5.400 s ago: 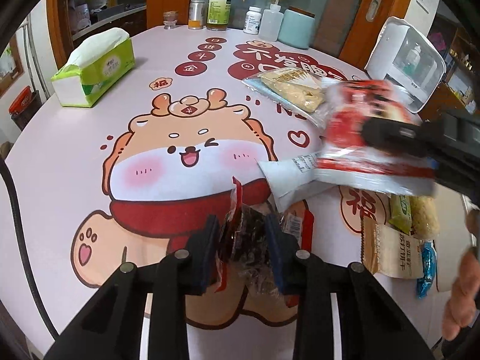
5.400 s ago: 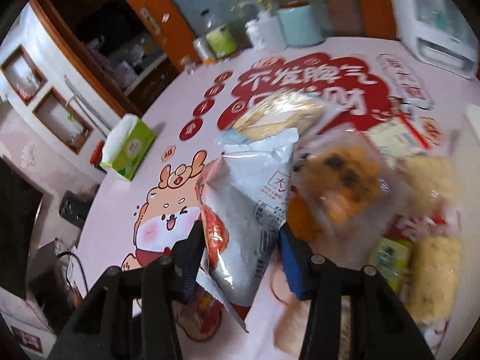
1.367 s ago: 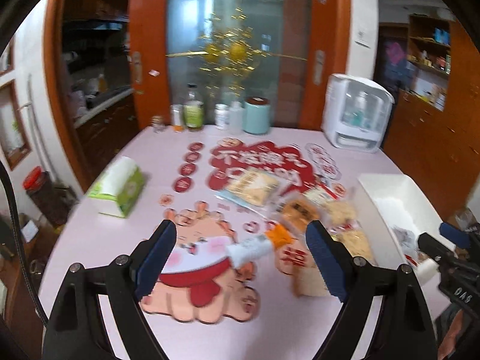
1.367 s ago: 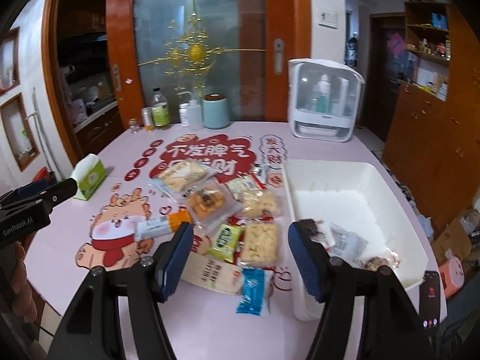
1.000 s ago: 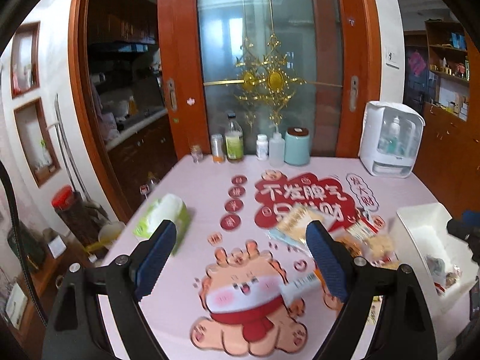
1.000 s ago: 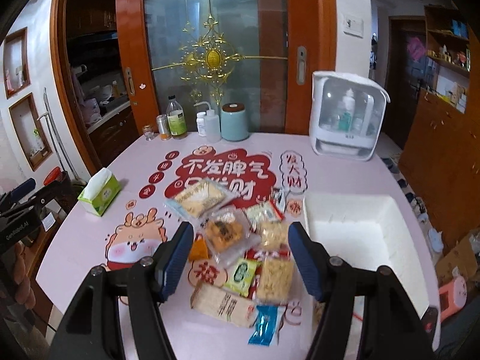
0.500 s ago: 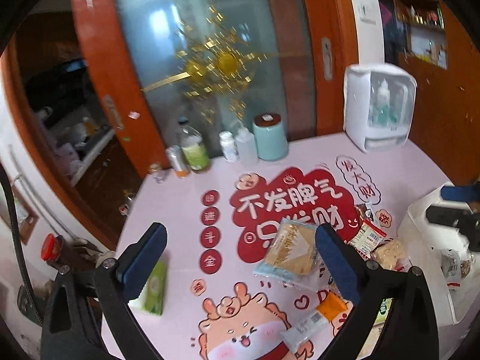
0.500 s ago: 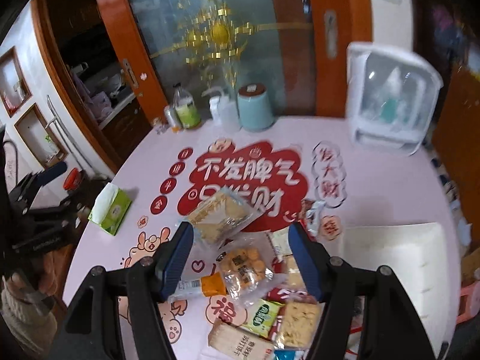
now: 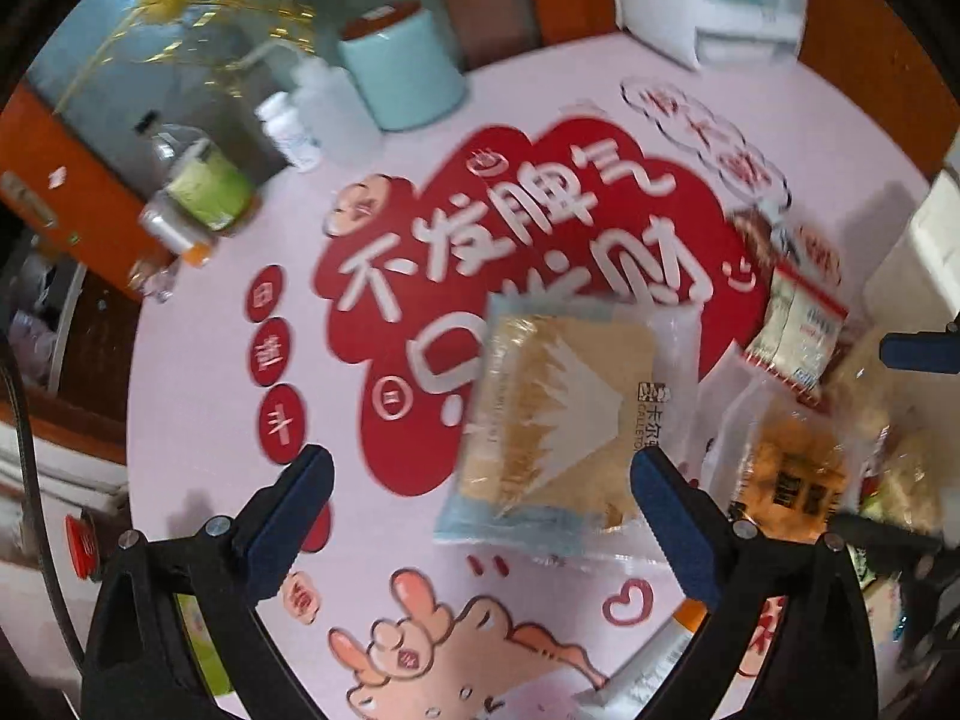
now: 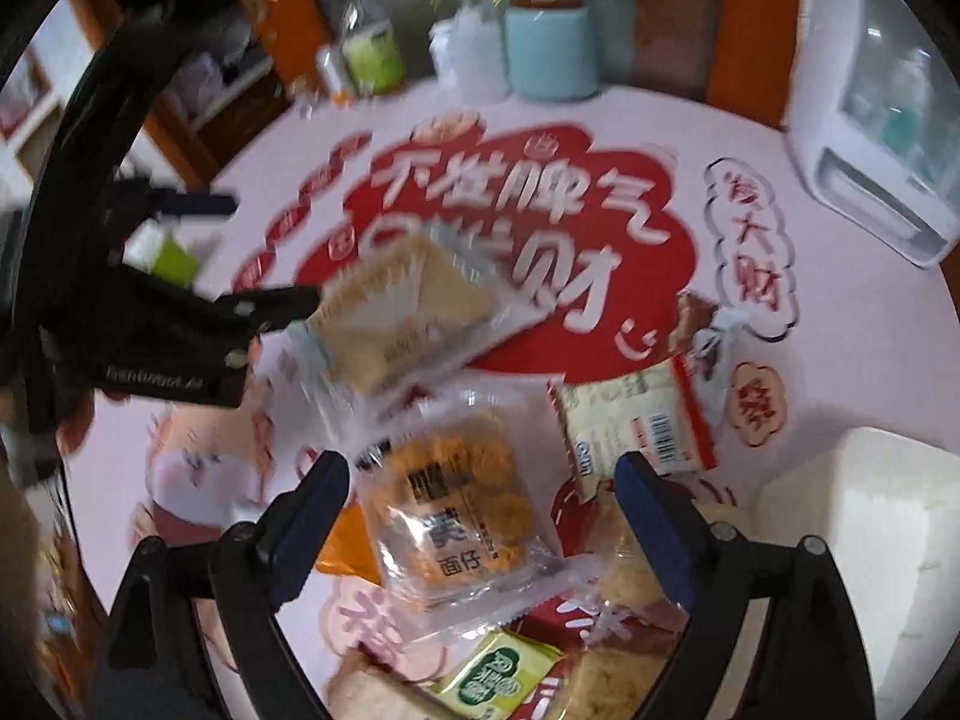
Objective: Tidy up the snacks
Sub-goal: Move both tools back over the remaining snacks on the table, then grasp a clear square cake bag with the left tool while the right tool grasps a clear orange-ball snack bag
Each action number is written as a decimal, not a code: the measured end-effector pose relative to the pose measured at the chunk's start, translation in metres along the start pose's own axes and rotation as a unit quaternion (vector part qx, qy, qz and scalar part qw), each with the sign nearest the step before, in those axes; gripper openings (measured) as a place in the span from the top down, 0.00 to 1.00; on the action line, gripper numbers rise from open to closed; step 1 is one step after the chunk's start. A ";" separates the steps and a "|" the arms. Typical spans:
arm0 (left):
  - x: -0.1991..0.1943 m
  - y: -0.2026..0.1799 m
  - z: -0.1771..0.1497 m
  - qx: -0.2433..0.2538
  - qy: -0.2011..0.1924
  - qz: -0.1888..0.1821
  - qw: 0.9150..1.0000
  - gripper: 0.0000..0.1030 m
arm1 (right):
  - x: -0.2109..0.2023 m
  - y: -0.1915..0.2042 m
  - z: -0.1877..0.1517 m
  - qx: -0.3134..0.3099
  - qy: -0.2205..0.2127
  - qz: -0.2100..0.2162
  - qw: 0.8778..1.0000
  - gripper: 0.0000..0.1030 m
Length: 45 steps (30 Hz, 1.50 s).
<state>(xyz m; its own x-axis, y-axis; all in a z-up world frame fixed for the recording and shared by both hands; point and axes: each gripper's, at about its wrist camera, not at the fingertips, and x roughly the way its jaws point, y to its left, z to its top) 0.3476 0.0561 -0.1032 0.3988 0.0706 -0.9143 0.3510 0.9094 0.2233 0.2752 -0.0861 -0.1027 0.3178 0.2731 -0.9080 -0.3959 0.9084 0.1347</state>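
Note:
My left gripper point(image 9: 480, 516) is open and empty, low over a clear pack of pale crackers point(image 9: 558, 408) on the pink table; the pack lies between its jaws. My right gripper point(image 10: 480, 516) is open and empty, over a clear pack of orange-brown pastry point(image 10: 462, 498), which also shows in the left wrist view point(image 9: 792, 474). The cracker pack point(image 10: 408, 306) lies beyond it, with the left gripper's fingers point(image 10: 264, 306) at its left edge. A red-edged white snack packet point(image 10: 636, 420) lies to the right. A white bin point(image 10: 864, 546) stands at the right.
A teal canister point(image 9: 402, 66), bottles point(image 9: 204, 180) and a white appliance point(image 10: 876, 114) stand at the table's far edge. A green snack packet point(image 10: 498, 684) and pale cracker packs point(image 10: 630, 576) lie near the bin. A green tissue box point(image 10: 168, 258) sits at the left.
Both grippers have come down from high above the table to just over the snack pile, the left onto the cracker pack, the right onto the orange pastry pack. Both stay open.

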 end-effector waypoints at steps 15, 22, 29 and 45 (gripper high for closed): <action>0.067 -0.032 0.014 0.025 0.040 -0.047 0.998 0.00 | 0.052 0.019 -0.015 -0.057 0.061 0.014 0.996 0.09; 0.081 -0.026 0.015 0.010 0.044 -0.063 0.997 0.00 | 0.066 0.008 -0.018 -0.033 0.084 0.032 0.995 0.07; 0.085 -0.021 0.009 -0.022 0.040 -0.062 0.997 0.00 | 0.069 0.025 -0.025 -0.076 0.084 -0.017 0.993 0.19; 0.043 -0.026 -0.038 -0.087 0.003 -0.034 0.996 0.35 | 0.003 0.013 -0.049 -0.031 0.066 -0.004 0.997 0.30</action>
<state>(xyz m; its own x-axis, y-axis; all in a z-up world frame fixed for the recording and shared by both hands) 0.3235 0.0512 -0.1614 0.3740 0.0087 -0.9274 0.2254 0.9691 0.1000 0.2290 -0.0889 -0.1228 0.2074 0.2179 -0.9537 -0.4478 0.8879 0.1055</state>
